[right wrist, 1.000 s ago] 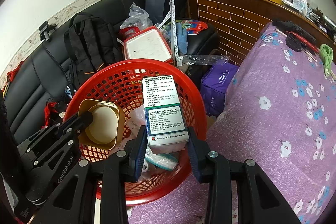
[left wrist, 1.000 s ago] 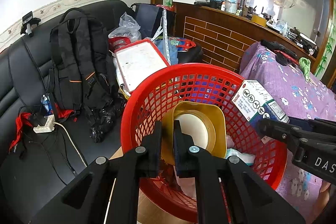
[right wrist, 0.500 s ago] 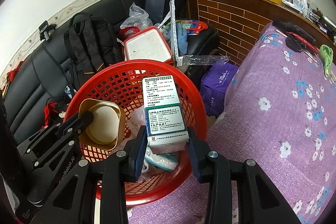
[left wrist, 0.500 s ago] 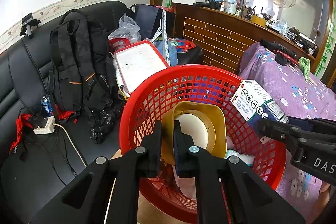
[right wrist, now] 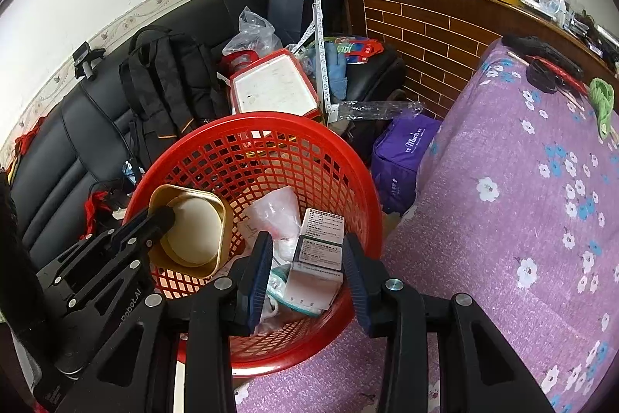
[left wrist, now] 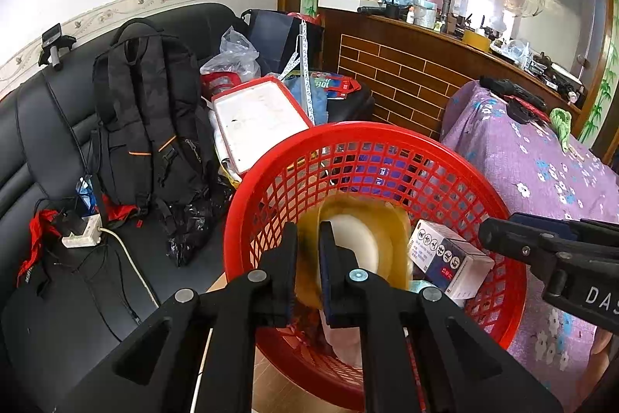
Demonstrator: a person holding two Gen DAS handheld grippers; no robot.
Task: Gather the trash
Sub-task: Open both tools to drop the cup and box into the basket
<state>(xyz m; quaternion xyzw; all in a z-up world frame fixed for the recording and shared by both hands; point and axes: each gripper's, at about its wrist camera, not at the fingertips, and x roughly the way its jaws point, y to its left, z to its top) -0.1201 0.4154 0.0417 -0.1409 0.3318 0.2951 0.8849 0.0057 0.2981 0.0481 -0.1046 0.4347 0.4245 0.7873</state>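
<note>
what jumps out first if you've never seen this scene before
The big red mesh basket fills the middle of both views, wedged between a black sofa and a purple flowered cloth. Over it, the left gripper pinches a gold tin; a white medicine box lies inside between the right gripper's parted fingers.

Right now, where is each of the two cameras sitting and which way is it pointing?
Left wrist: on the left gripper, angled down into the red basket; its fingers pinch the gold tin's rim; the right gripper pokes in from the right.
Right wrist: on the right gripper, angled down at the basket's near side; its jaws stand apart around a medicine box, pads clear of it; the left gripper shows lower left.
Shared: basket, tin, box, backpack, purple flowered cloth.
</note>
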